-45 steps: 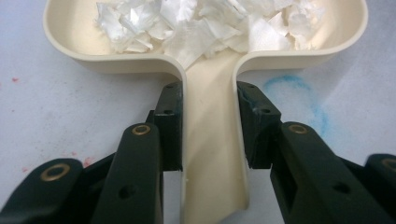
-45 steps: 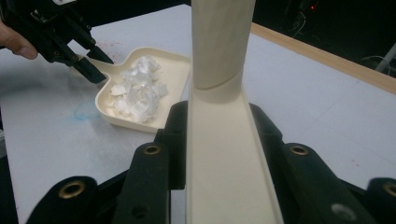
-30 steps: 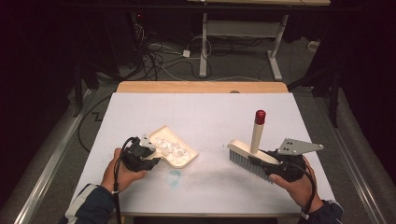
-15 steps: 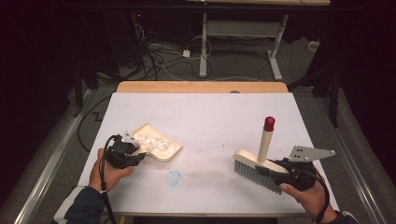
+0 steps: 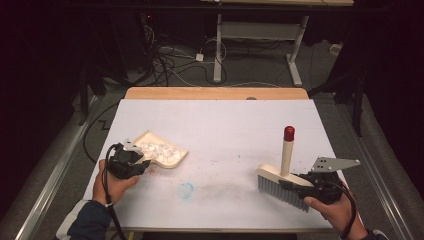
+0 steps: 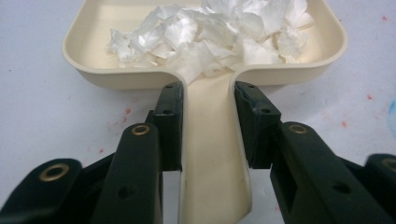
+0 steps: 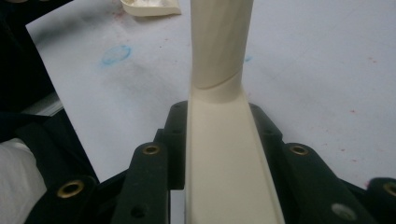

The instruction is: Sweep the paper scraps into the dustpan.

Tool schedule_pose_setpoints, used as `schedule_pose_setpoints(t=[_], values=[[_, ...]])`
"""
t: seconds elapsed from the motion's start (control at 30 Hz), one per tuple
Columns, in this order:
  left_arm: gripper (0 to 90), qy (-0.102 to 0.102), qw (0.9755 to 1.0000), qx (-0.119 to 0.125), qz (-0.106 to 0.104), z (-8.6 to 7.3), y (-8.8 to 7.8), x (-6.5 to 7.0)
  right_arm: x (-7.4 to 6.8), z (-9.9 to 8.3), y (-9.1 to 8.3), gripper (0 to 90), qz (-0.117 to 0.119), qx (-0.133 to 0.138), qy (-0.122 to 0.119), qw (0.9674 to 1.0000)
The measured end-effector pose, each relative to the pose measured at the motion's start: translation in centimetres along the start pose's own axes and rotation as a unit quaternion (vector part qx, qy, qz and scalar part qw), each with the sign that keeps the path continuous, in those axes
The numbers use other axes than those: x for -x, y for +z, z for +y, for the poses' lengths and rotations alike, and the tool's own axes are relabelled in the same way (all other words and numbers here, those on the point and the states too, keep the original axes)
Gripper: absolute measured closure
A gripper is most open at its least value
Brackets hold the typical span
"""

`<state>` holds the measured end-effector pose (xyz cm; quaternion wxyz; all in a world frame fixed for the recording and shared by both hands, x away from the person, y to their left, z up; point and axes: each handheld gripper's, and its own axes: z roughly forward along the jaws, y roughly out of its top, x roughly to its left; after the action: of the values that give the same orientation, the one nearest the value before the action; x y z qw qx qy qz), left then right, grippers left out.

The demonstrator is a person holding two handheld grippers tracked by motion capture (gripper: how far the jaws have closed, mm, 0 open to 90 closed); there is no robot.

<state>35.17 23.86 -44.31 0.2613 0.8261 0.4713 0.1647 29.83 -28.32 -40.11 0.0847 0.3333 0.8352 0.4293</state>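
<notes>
The left hand (image 5: 116,181) comes in from the lower left, sleeve at the wrist, wrapped around the left gripper (image 5: 131,161), which points away and to the right; its fingers (image 6: 169,122) are clamped together on something. The right hand (image 5: 334,210) holds the right gripper (image 5: 295,182) low, pointing leftward, fingers (image 7: 175,140) likewise clamped.

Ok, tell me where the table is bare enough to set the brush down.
Widest bare stretch: the far half of the table, beyond the dustpan and the brush. The middle between them is also free, though smudged, with a blue ring. The near corners are crowded: left gripper on the dustpan handle, right gripper on the brush.
</notes>
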Motion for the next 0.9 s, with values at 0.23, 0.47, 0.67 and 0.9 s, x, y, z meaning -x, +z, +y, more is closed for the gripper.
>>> schedule_pose_setpoints(t=[0.23, 0.47, 0.67, 0.9], values=[[63.5, -0.006, 1.0, 0.003, 0.003, 0.5, 1.1, 1.0, 1.3, 0.3, 0.5, 67.3, -0.009, -0.017, 0.005, 0.9998], [63.3, -0.014, 0.9999, 0.004, 0.005, 1.3, 2.0, 2.0, 2.7, 0.7, 0.5, 67.2, -0.019, -0.017, 0.009, 0.9996], [63.2, -0.013, 0.9999, 0.009, 0.006, 1.7, 2.3, 2.5, 3.6, 1.5, 1.0, 67.1, -0.013, -0.018, 0.008, 0.9997], [63.2, -0.02, 0.9997, 0.009, -0.012, 1.6, 2.6, 3.1, 4.0, 2.6, 2.4, 67.1, 0.017, -0.028, 0.008, 0.9994]])
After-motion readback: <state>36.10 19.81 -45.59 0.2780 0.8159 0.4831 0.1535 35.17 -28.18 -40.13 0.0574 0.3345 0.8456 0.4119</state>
